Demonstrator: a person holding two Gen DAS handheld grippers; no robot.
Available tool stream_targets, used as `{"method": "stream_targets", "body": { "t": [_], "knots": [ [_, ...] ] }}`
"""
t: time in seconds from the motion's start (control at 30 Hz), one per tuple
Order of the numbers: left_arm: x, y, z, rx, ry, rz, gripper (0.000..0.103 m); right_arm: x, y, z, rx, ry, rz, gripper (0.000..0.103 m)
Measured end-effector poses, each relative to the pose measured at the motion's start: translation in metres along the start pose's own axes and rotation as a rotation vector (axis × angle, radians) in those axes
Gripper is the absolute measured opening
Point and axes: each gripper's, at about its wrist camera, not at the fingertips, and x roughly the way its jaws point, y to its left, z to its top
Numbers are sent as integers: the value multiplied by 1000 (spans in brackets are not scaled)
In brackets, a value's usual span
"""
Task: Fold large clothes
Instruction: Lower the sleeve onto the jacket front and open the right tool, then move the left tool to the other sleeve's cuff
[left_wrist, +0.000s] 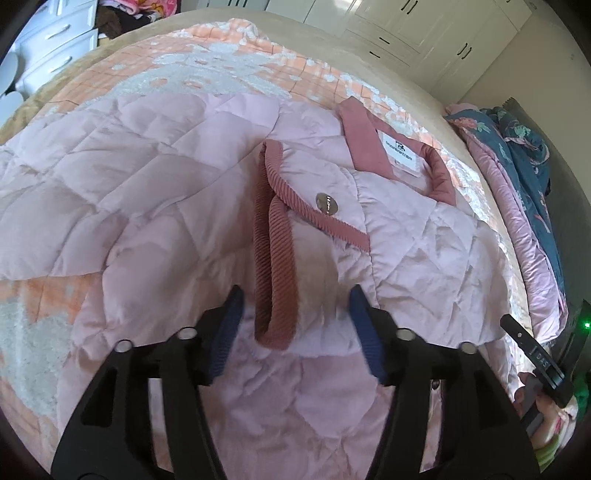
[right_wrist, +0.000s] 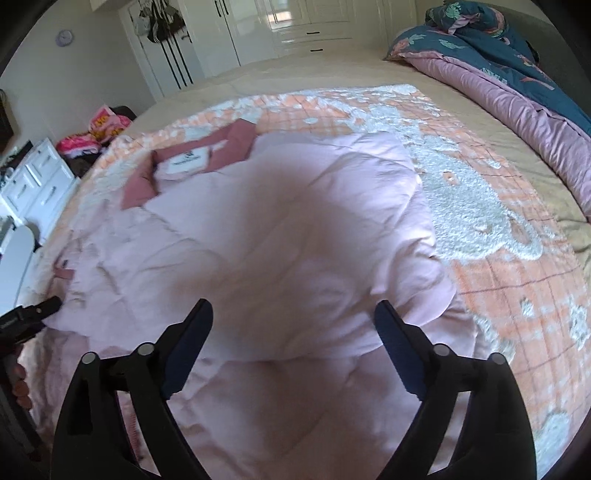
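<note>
The left gripper (left_wrist: 295, 299) hangs nearest the lens, jaws spread wide with nothing between them, straddling a ribbed rose cuff (left_wrist: 275, 258) just above the pink quilted jacket (left_wrist: 155, 192). The right gripper (right_wrist: 293, 314) is likewise agape and empty over the same jacket, where a sleeve lies folded across the body. At 1 o'clock in the left view sit the rose collar (left_wrist: 369, 147) and its white label (left_wrist: 404, 151). The jacket lies on a peach-and-white blanket (right_wrist: 517, 258), a blue floral quilt (right_wrist: 498, 40) beyond
</note>
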Motion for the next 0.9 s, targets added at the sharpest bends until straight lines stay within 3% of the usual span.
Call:
{"method": "stream_targets", "body": {
  "t": [0.27,0.43,0.9],
  "knots": [
    [-26,4,-3,-7,-43,34,93,-13,27,-4,-7,-8,64,95],
    [-48,15,-2,-55,-80,13,94,-20,48,0,-33,-17,89,95],
    [-88,66,12,-179,-197,120,94,-41,119,12,-135,-50,166,95]
  ]
}}
